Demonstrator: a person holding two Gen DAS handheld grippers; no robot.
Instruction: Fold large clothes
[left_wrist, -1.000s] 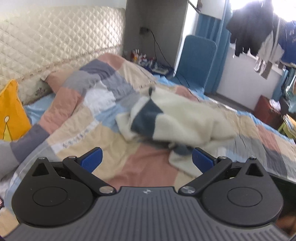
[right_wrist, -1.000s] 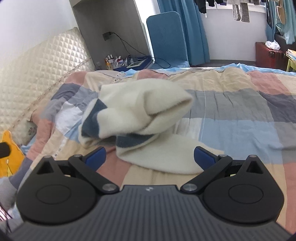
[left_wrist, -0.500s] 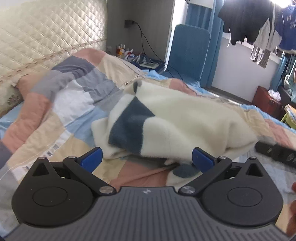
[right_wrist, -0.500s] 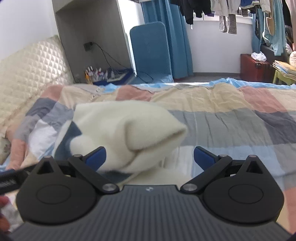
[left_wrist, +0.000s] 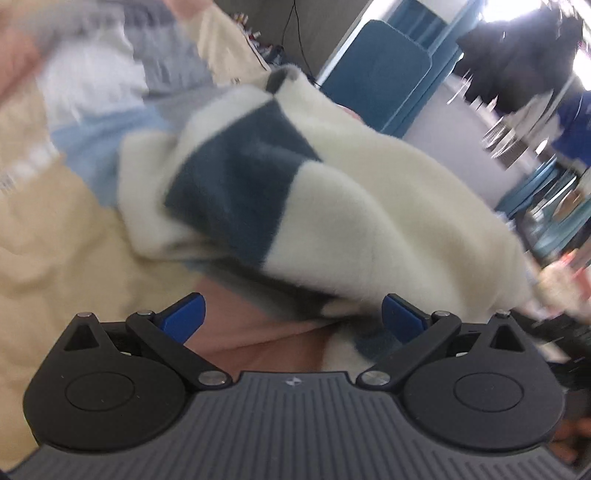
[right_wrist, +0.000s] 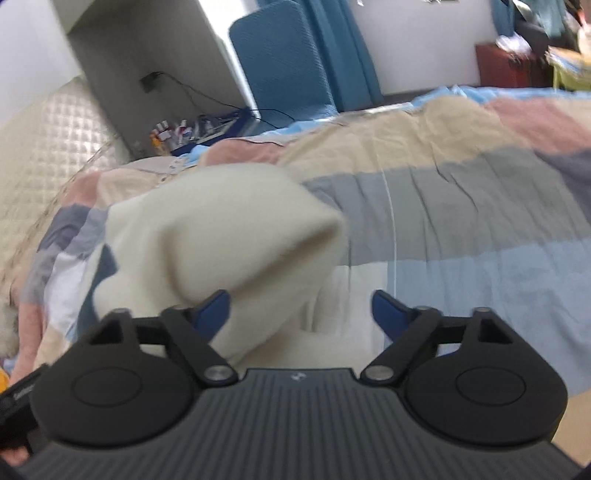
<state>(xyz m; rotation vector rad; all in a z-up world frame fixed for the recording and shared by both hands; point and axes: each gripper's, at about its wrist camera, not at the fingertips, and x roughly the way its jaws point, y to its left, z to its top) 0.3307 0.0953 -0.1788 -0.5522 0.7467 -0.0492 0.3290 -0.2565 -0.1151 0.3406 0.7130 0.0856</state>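
Observation:
A bulky cream fleece garment with dark blue patches lies bunched on the patchwork quilt. It fills the middle of the left wrist view, which is blurred. My left gripper is open, low over the quilt, with the garment's near edge just ahead of its blue fingertips. In the right wrist view the garment rises as a cream roll. My right gripper is open right at it, with the left fingertip against the fleece.
The quilt stretches to the right. A padded headboard stands at the left. A blue chair and a cluttered bedside surface lie beyond the bed. Clothes hang by the window.
Both grippers have moved in closer to the garment, which now looks larger in both views. The left view has tilted and blurred. Both stay open.

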